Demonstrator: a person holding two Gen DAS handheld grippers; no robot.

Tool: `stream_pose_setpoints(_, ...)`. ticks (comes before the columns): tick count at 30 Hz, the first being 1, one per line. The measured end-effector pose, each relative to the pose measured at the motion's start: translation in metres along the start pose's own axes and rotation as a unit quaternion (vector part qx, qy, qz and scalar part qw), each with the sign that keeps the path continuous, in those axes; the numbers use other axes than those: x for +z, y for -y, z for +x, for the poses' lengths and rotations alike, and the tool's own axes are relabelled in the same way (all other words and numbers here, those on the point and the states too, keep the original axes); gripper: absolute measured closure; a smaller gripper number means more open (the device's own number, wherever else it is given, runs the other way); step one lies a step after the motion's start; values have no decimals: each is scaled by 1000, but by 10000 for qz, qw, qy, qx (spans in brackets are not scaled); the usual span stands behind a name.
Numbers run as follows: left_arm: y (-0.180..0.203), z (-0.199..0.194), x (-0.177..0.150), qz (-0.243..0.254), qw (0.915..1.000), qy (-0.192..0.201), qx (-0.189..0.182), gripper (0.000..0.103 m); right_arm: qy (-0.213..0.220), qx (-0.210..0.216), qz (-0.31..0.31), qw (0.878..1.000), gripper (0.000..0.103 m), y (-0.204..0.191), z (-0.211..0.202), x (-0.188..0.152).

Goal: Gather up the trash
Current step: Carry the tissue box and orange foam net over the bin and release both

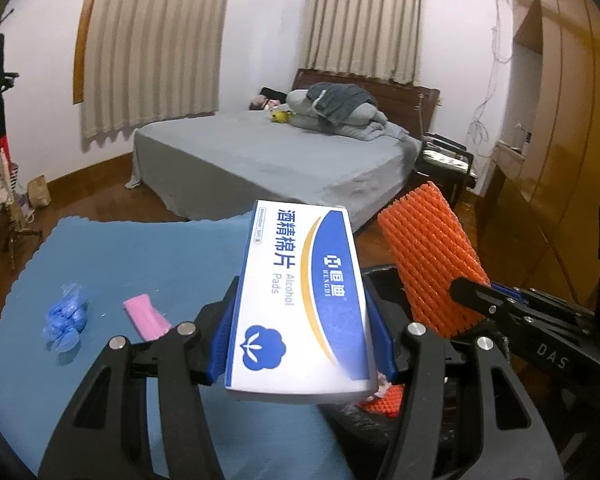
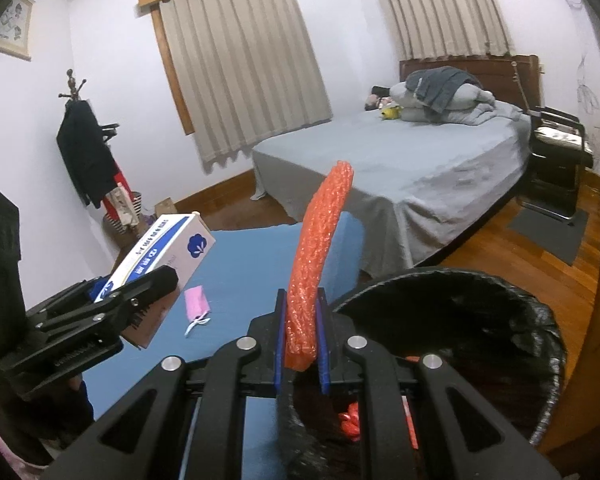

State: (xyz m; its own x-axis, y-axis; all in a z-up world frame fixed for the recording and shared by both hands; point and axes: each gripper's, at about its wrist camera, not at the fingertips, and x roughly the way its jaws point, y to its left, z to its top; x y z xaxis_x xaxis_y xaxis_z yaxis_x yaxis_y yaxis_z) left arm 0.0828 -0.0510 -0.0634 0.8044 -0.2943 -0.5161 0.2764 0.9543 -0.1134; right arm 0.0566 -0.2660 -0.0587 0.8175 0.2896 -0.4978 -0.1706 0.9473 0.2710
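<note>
both grippers tilted down by the black-lined round trash bin (image 2: pixel 540 320), left gripper (image 1: pixel 300 344) pinching a white-and-blue cardboard alcohol pads box (image 1: pixel 300 300), right gripper (image 2: pixel 302 344) squeezed tight on an orange foam net sleeve (image 2: pixel 320 256) over the bin's rim

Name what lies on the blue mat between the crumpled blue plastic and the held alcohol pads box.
A pink packet lies there, between the crumpled blue plastic and the alcohol pads box; the left wrist view shows it.

The left gripper (image 1: pixel 300 332) points slightly downward, its pads clamped on a box (image 1: pixel 300 300). The right gripper (image 2: pixel 302 340) tilts likewise, squeezed nearly closed on an orange net (image 2: pixel 316 264).
</note>
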Motion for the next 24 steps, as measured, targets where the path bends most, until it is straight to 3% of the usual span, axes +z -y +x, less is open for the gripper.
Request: stream_pose_setpoints(24,79,31,-7,532,9953,-64,-807,48,95,-743,346,9966,90,67,-43,-17)
